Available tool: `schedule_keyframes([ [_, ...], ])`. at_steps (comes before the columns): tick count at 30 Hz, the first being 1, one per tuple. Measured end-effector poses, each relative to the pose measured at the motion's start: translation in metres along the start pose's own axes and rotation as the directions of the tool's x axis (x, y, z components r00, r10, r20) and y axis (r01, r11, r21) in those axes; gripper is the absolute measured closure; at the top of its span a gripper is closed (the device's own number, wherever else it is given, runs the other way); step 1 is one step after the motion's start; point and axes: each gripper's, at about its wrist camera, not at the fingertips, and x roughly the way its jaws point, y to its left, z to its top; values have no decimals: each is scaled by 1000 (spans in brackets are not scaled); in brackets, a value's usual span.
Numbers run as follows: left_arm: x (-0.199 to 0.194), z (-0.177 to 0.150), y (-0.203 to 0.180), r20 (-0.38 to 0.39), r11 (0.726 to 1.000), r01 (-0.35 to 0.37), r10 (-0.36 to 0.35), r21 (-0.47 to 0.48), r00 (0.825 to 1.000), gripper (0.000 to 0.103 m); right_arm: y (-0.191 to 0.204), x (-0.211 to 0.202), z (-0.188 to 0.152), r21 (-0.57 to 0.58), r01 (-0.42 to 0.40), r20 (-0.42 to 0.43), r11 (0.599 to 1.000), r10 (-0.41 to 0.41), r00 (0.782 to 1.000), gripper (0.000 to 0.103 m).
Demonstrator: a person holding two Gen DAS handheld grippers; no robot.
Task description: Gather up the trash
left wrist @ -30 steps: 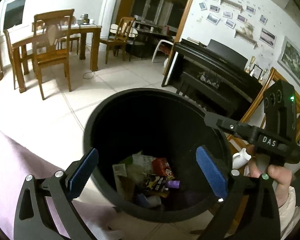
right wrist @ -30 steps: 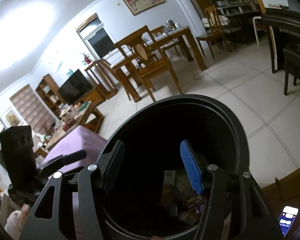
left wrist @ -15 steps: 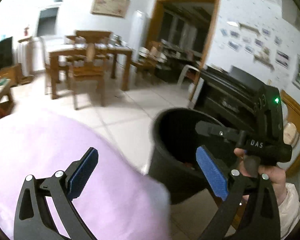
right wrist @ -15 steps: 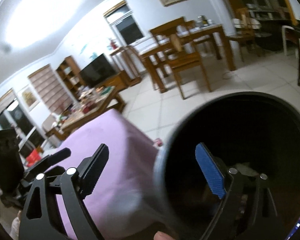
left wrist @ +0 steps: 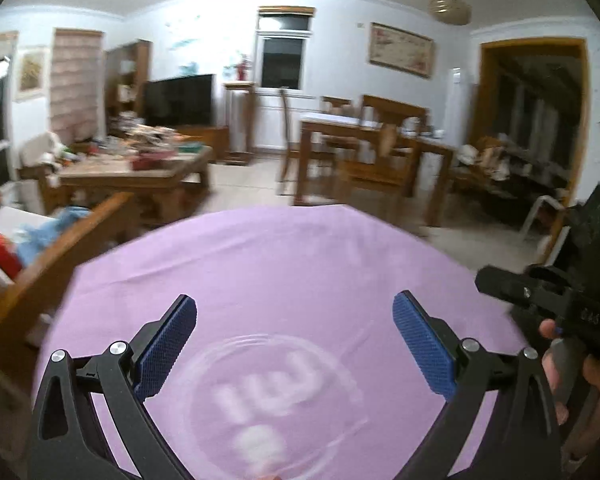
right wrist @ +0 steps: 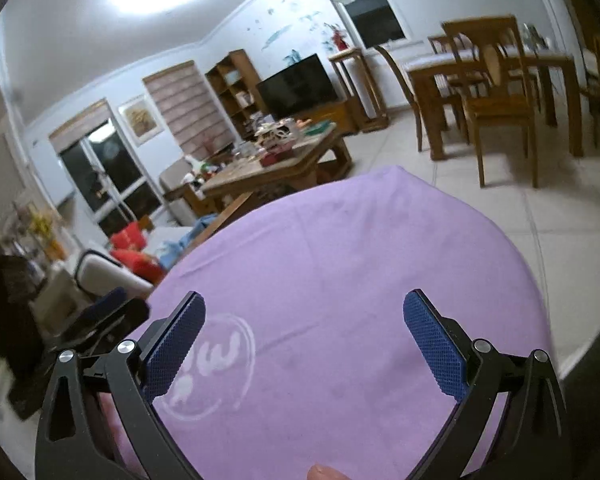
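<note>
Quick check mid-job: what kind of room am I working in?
Most likely a home living and dining room: a black flat-screen television, a cluttered wooden coffee table, and a wooden dining table with chairs.

Purple cloth [left wrist: 284, 272], faded white round logo [left wrist: 276, 396]. Gripper pads [right wrist: 176, 344] blue, dimpled; arms black. Brown wood dining table [right wrist: 496, 60], black TV [right wrist: 298, 84], pale tile floor [right wrist: 560, 216].

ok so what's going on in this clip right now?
A person holds a tool in each hand over a purple cloth with a white round logo. Left tool is open and empty; the right tool is opening, nothing between its pads. No trash shows on the cloth in either wrist view.
</note>
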Motion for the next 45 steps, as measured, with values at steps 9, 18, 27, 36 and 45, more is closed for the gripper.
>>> schedule_keyframes([
  [9,8,4,32,21,988,-145,146,-55,989,5,47,58,10,-89,15,100,996,-6,995,5],
  [18,23,-1,48,-26,980,-160,158,-116,987,5,38,54,5,-137,43,153,990,-22,988,5],
  [27,26,-14,54,-76,980,-134,124,-147,989,5,34,41,-12,-173,48,147,984,-23,989,5],
  [36,25,-13,56,-97,972,-157,142,-175,985,5,16,39,-15,-120,34,130,992,-18,991,5],
  [45,24,-13,56,-94,971,-163,148,-175,984,5,12,36,-16,-118,40,131,992,-24,991,5],
])
